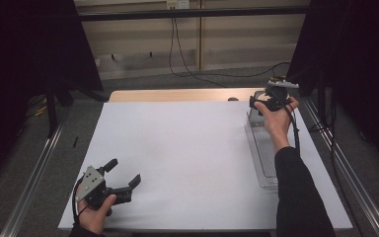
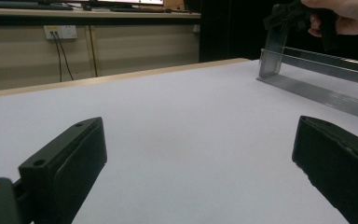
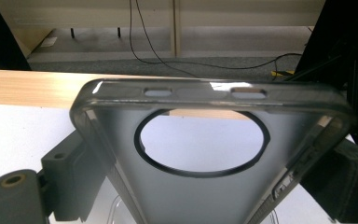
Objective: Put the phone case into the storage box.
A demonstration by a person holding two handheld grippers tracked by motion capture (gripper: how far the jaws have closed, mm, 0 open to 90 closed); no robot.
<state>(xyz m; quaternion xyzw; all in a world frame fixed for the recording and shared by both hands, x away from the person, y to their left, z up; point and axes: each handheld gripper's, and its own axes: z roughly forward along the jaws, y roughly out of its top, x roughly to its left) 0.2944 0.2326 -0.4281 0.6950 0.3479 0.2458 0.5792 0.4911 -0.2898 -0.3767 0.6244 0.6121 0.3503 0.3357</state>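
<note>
Phone case [image 3: 205,196], clear plastic with a large round camera opening and button slots along its top edge, is at the far right of the bench [image 1: 177,148], just beside or partly over a long clear tray [image 1: 262,153] lying along the right edge. Its upper end is tilted up off the surface. The right tongs [image 1: 269,101] are clenched on the case, one jaw on each side wall, as the right gripper view shows. The left tongs [image 1: 123,177] are released, jaws spread wide, resting low at the near left corner, well apart from the case. Judgement: the step in hand is lifting the case clear of the tray. The next move calls for a steady grip on thin flexible walls, then carrying it toward open bench, where the idle tongs could assist.
</note>
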